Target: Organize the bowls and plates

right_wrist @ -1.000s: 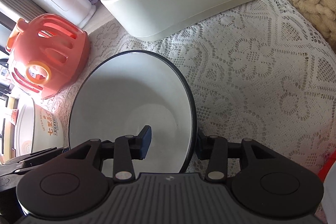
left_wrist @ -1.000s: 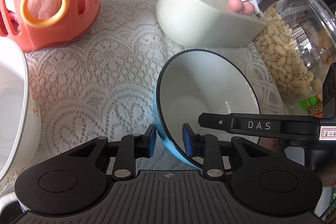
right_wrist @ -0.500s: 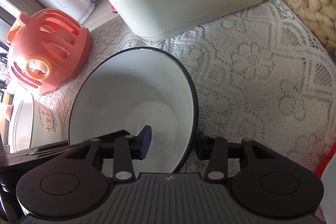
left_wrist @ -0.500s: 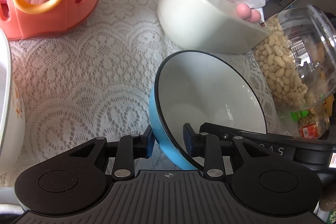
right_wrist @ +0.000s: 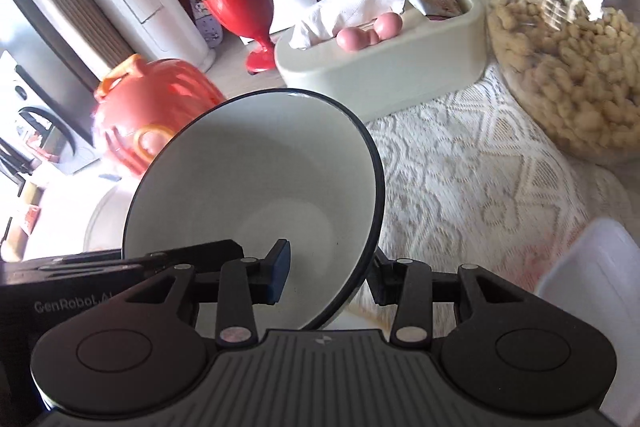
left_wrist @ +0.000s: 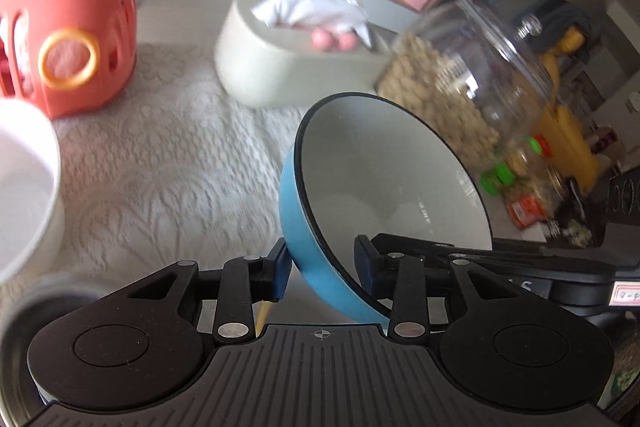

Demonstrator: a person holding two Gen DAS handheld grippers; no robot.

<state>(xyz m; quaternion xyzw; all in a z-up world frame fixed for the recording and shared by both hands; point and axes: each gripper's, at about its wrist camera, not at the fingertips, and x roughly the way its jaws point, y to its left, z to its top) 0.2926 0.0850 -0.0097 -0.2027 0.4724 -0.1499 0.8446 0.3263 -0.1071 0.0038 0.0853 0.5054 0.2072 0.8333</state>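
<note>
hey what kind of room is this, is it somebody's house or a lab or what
Most likely a lived-in home, around a dining or living-room table. A lace tablecloth covers it, with a big glass jar of peanuts and a cream tissue box on top. Both grippers clamp a blue bowl.

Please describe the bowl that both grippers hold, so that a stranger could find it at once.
On the white lace tablecloth, in front of the cream tissue box and the glass peanut jar, find the blue bowl. It alone is lifted and tilted, blue outside, white inside, dark-rimmed.
</note>
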